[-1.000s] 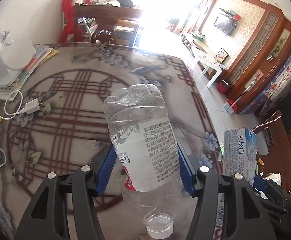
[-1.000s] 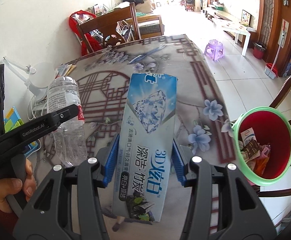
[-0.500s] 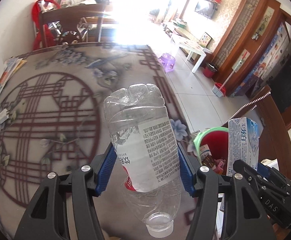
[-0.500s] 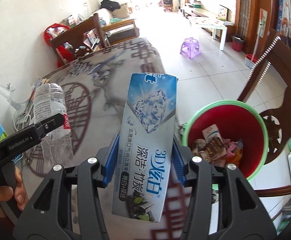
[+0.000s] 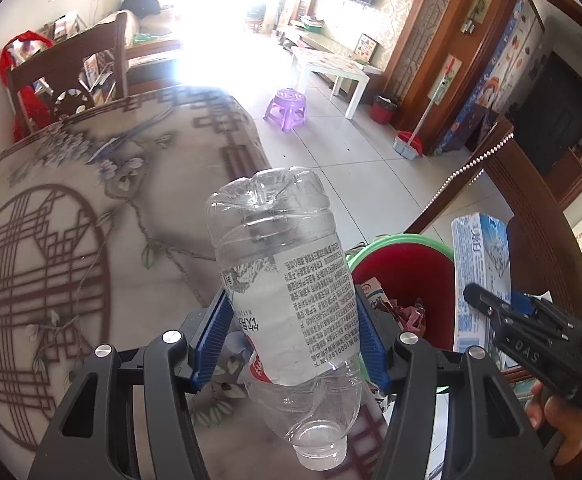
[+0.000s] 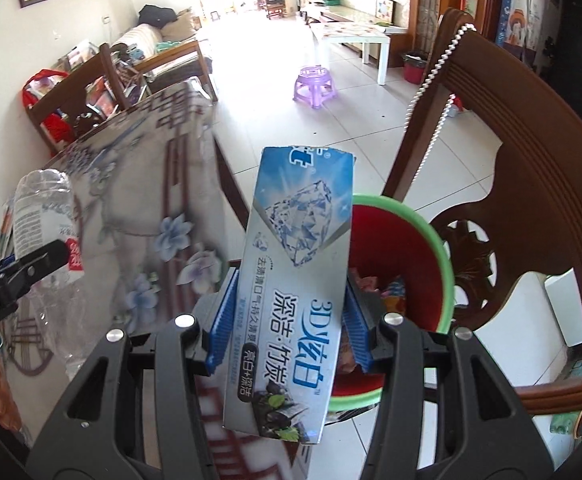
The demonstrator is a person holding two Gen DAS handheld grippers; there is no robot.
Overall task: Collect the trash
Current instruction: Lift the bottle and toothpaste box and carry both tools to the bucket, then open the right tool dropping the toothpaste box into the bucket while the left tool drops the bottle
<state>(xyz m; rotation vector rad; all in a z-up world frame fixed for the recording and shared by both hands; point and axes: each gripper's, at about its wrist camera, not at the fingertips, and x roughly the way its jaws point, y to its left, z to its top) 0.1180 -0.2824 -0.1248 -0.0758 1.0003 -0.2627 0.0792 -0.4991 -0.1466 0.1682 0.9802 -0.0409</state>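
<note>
Left gripper point(image 5: 291, 336) pitched down, clamped on clear bottle point(image 5: 283, 276) (cap end toward camera), over the table edge point(image 5: 247, 140). Right gripper point(image 6: 287, 320) clamped on toothpaste box point(image 6: 291, 280), above the red bin point(image 6: 403, 256). Only the right view shows the chair point(image 6: 531, 208) crowding the bin; tiled floor point(image 5: 351, 160) beyond is open.

Each camera sits just behind its own tool, looking forward and steeply down along the fingers. The left view faces over the counter point(image 5: 91, 208) edge toward the bin point(image 5: 407, 268); the right view is closer above the bin point(image 6: 431, 232). Both share counter, bin, purple stool point(image 5: 286, 106) and floor.
</note>
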